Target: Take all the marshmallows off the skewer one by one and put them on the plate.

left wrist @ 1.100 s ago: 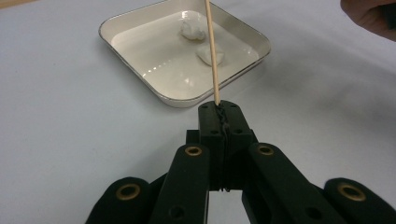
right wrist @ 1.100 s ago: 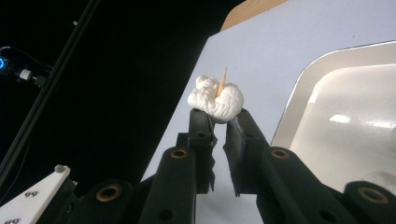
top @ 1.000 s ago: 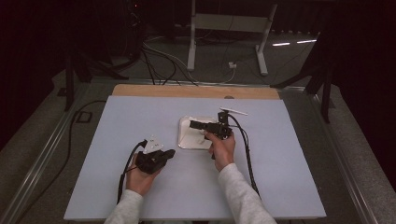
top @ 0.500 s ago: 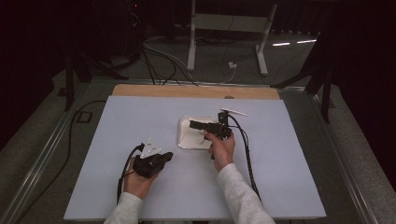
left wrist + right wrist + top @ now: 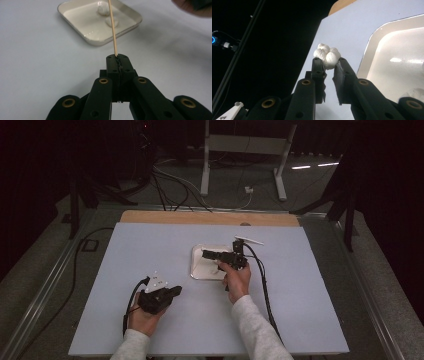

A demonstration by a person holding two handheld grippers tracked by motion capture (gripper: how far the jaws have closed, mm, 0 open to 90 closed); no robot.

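Your left tongs (image 5: 117, 61) are clamped tight on the thin wooden skewer (image 5: 112, 27), its tip aimed toward the shallow square white tray (image 5: 75, 18) on the pale blue bench (image 5: 150, 245); probably steadied low for threading; your right tongs (image 5: 329, 63) pinch a lumpy white marshmallow-like ball (image 5: 327, 55) lifted over the tray's edge, apparently to meet the skewer; two more white lumps (image 5: 103, 9) sit in the tray.

A dim room. The pale tabletop (image 5: 150, 250) has a wooden strip (image 5: 210, 218) at its far edge. Beyond lie grey floor (image 5: 320, 190), loose cables (image 5: 175, 185), a white stand (image 5: 242, 145) and dark curtains (image 5: 385, 160).
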